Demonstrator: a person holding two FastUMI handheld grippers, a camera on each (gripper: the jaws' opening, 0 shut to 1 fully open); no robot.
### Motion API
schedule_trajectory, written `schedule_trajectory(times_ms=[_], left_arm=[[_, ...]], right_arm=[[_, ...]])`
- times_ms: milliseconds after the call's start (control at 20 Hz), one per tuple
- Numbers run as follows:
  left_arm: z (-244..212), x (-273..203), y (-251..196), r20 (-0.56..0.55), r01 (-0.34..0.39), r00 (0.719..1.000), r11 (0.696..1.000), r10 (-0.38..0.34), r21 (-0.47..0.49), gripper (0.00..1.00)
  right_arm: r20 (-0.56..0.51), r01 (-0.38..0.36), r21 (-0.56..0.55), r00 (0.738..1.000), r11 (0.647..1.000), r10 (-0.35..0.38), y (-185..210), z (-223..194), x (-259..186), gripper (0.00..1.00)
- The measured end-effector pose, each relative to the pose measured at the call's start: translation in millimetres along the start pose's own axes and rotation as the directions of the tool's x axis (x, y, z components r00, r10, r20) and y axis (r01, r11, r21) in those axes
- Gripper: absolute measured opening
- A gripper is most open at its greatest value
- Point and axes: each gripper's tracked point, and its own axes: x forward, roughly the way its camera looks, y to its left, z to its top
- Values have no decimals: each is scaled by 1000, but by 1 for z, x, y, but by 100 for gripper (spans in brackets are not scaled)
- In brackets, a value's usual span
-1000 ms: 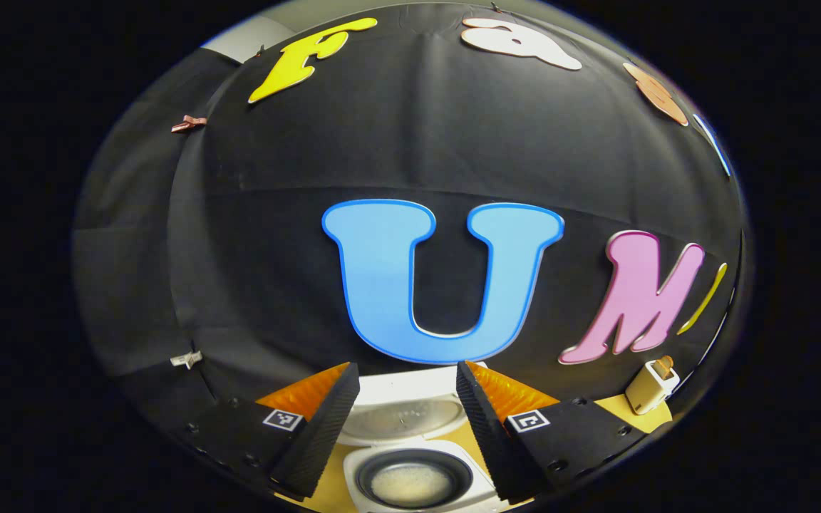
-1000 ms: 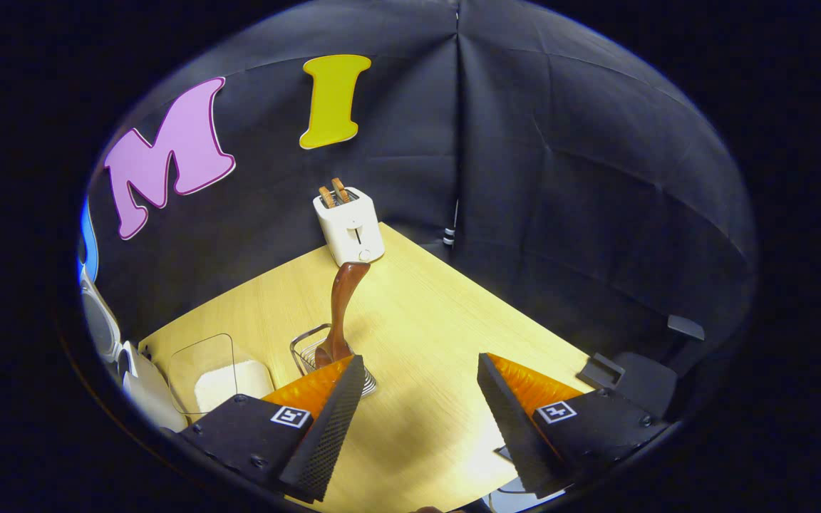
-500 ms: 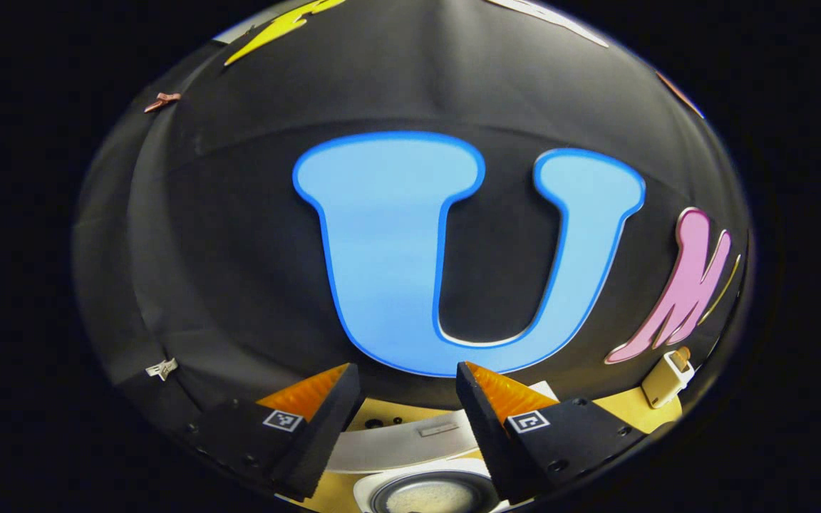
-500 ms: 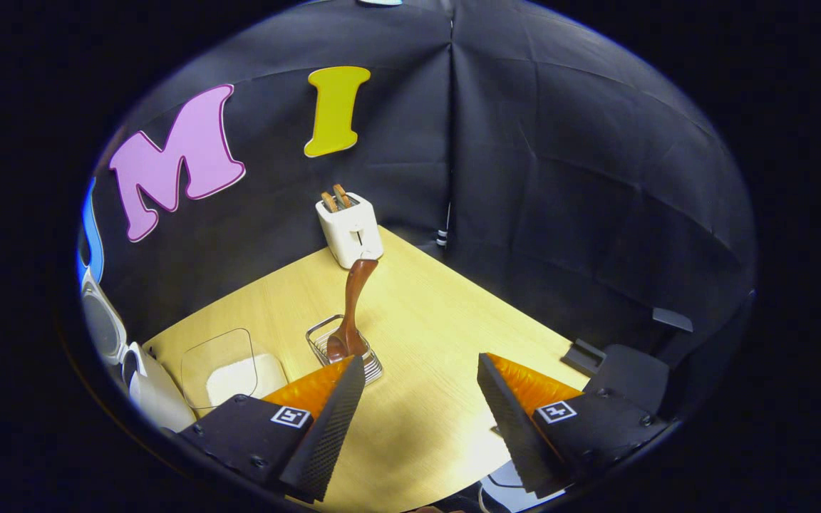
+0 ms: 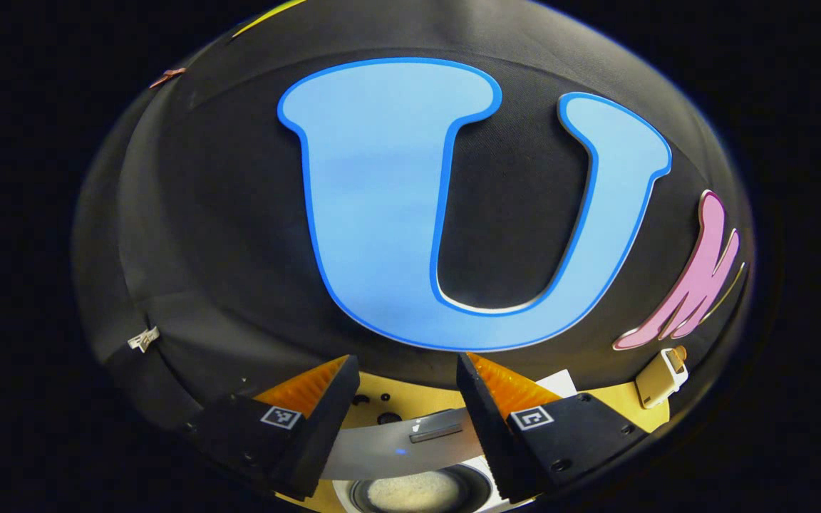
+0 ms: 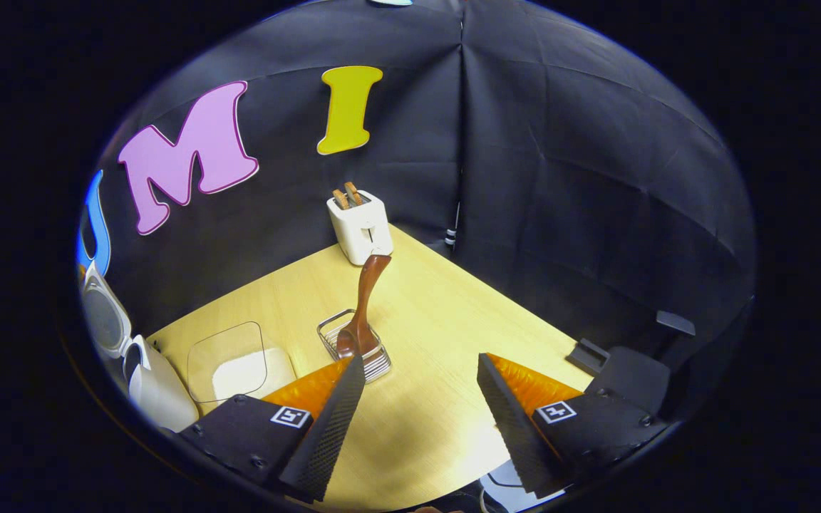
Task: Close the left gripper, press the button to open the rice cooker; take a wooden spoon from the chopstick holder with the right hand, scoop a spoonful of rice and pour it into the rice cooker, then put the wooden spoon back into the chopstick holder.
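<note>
Now: wooden spoon (image 6: 365,303) upright in chopstick holder (image 6: 355,347), right gripper (image 6: 416,395) gaping empty.
Likely light, stiff, smooth; pinch mid-handle. Left gripper (image 5: 405,399) likewise spread, above rice cooker (image 5: 410,467).

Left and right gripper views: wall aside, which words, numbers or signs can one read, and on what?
No readable words or numbers.
On left gripper and right gripper: square black-and-white coded tags, no letters.
On white rice cooker: small grey plate on its open lid, too blurred.
On white toaster: nothing visible.
</note>
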Motion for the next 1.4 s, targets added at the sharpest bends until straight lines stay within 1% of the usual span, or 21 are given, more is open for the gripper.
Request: schedule_trajectory(times_ms=[100, 150, 200, 300, 450, 500, 550, 700, 800, 850, 900, 1000, 1100, 1300, 1400], left_arm=[[-13, -11, -6, -25, 2, 1000, 1000, -2, -17, 91], [-20, -19, -9, -36, 3, 999, 1000, -4, -27, 87], [-28, -27, -12, -48, 4, 999, 1000, -5, -29, 92], [-48, -44, -19, -75, 3, 997, 999, -6, -38, 92], [-100, -68, -34, -152, -1, 988, 998, -9, -70, 93], [-122, -75, -35, -188, -17, 982, 997, 2, -80, 92], [-143, -80, -38, -215, -29, 976, 997, 14, -66, 93], [-194, -92, -44, -261, -44, 964, 999, 47, 16, 92], [-224, -93, -50, -289, -66, 955, 998, 69, 21, 92], [-235, -94, -52, -297, -76, 952, 997, 77, 13, 88], [-245, -96, -55, -305, -80, 949, 997, 76, 1, 93], [-262, -98, -56, -329, -82, 941, 997, 76, -5, 93], [-268, -99, -54, -326, -86, 941, 996, 87, 17, 93], [-270, -95, -51, -287, -105, 951, 993, 118, 59, 93], [-270, -95, -51, -261, -104, 958, 992, 118, 67, 94]], right_arm=[[-14, -32, 2, 999, 999, 32, 9, -4, 7, 98], [-19, -47, 1, 999, 999, 47, 12, -5, 9, 98], [-21, -63, -1, 998, 998, 62, 16, -6, 13, 99], [-35, -90, -5, 995, 996, 90, 21, -10, 19, 99], [-77, -133, 2, 988, 991, 132, 28, -24, 26, 98], [-91, -143, 4, 986, 990, 143, 28, -28, 28, 99], [-100, -152, 5, 983, 988, 152, 28, -30, 29, 99], [-109, -179, -8, 978, 984, 177, 31, -31, 33, 99], [-114, -197, -28, 975, 980, 193, 33, -34, 33, 99], [-120, -204, -37, 973, 978, 198, 33, -37, 33, 99], [-127, -211, -42, 971, 977, 204, 32, -39, 32, 99], [-138, -219, -47, 968, 975, 211, 31, -42, 33, 99], [-149, -225, -49, 965, 973, 216, 30, -45, 34, 99], [-160, -237, -64, 961, 970, 224, 31, -50, 34, 99], [-167, -244, -70, 959, 967, 230, 32, -54, 33, 99]])
